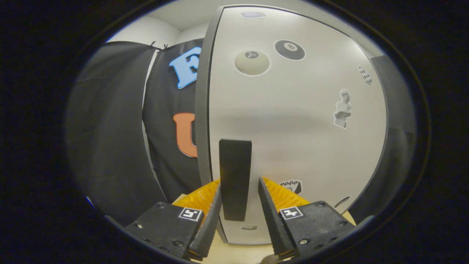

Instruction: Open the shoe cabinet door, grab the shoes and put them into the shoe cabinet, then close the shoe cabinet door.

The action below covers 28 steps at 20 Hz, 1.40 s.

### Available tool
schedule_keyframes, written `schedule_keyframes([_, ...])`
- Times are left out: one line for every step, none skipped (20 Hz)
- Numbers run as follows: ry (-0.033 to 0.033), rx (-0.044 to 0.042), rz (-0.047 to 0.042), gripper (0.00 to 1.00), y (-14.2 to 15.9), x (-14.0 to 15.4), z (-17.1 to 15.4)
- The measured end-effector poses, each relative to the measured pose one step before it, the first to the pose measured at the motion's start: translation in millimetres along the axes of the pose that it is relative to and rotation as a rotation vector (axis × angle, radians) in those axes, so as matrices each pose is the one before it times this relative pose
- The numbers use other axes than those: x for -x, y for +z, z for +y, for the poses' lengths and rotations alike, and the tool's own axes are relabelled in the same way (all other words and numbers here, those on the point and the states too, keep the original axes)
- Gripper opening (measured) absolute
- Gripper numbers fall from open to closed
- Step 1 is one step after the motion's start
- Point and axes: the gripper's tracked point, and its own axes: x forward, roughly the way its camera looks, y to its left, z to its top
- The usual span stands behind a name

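The white shoe cabinet door (293, 128) stands right in front of me, its front covered with several stickers. A black upright handle (235, 161) sits near the door's left edge, where a grey side strip (202, 110) runs from top to bottom. My gripper (240, 183) is open and straddles the lower half of the handle. The left finger (210, 216) lies against the handle's left side. The right finger (271, 212) stands a small gap off its right side. The door looks flush; I cannot tell whether it has swung at all.
Black booth cloth (110, 128) hangs to the left of the cabinet and more dark cloth (399, 121) to its right. A pale tan surface (238, 253) shows under the door's bottom edge, between the fingers.
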Motion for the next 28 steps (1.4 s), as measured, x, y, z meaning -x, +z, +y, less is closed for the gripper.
schedule_keyframes([-0.00129,-0.00180,0.00441,0.62,-1.77,1.27,2.63])
schedule_keyframes([0.01217,-0.00153,0.00931,0.56,-1.30,-1.82,2.61])
schedule_keyframes([-0.00376,0.00085,0.00293,0.50,1.37,2.40,-0.48])
schedule_keyframes([-0.00358,0.00137,0.00690,0.45,-2.45,-0.31,-1.73])
schedule_keyframes([0.00321,-0.00702,0.00445,0.39,0.53,0.01,0.14])
schedule_keyframes([0.01316,0.00103,0.00591,0.37,-0.06,2.50,0.06])
schedule_keyframes([0.01833,0.00676,0.00700,0.36,-0.81,1.01,0.28])
schedule_keyframes([0.01966,0.00190,0.00394,0.35,0.56,2.85,-0.22])
schedule_keyframes([0.02207,0.00497,-0.00087,0.34,-2.21,2.50,0.12])
schedule_keyframes([0.02030,0.00390,0.00118,0.33,-0.48,7.59,0.51])
schedule_keyframes([0.01673,0.00615,0.00033,0.32,-0.77,10.03,2.71])
schedule_keyframes([0.01431,0.00361,-0.00125,0.31,-1.28,9.14,0.17])
schedule_keyframes([0.01551,0.00372,-0.00028,0.31,-1.07,10.31,0.03])
schedule_keyframes([0.01294,-0.01138,-0.00296,0.30,-2.42,12.67,-0.47])
schedule_keyframes([0.01097,0.00161,0.00229,0.29,-3.01,18.33,-2.12])
schedule_keyframes([0.00603,0.00117,0.00231,0.29,-3.71,13.16,-2.46])
schedule_keyframes([0.00623,0.00110,0.00089,0.29,-4.54,15.90,-0.94])
schedule_keyframes([0.00638,0.00240,-0.00003,0.29,-3.10,16.85,-3.10])
schedule_keyframes([0.00301,0.00048,-0.00105,0.29,-4.65,17.58,-6.11])
schedule_keyframes([-0.00032,-0.00045,-0.00359,0.29,-3.17,16.01,-6.37])
schedule_keyframes([-0.00089,-0.00069,-0.00192,0.29,-2.35,14.36,-5.68])
schedule_keyframes([-0.00341,-0.00954,-0.00075,0.28,-1.75,14.11,-5.69])
schedule_keyframes([-0.00679,-0.01206,0.00013,0.28,-3.53,12.02,-5.41])
schedule_keyframes([-0.01138,-0.00616,-0.00144,0.28,-2.36,9.45,-7.90])
schedule_keyframes([-0.01565,-0.00529,-0.00529,0.28,-3.52,7.42,-6.66])
schedule_keyframes([-0.01651,0.00324,-0.00523,0.28,-1.55,9.96,-6.43])
schedule_keyframes([-0.01311,0.00664,-0.00371,0.28,-1.35,9.44,-3.95])
schedule_keyframes([-0.01408,-0.00218,-0.00228,0.28,-1.26,10.93,-5.58])
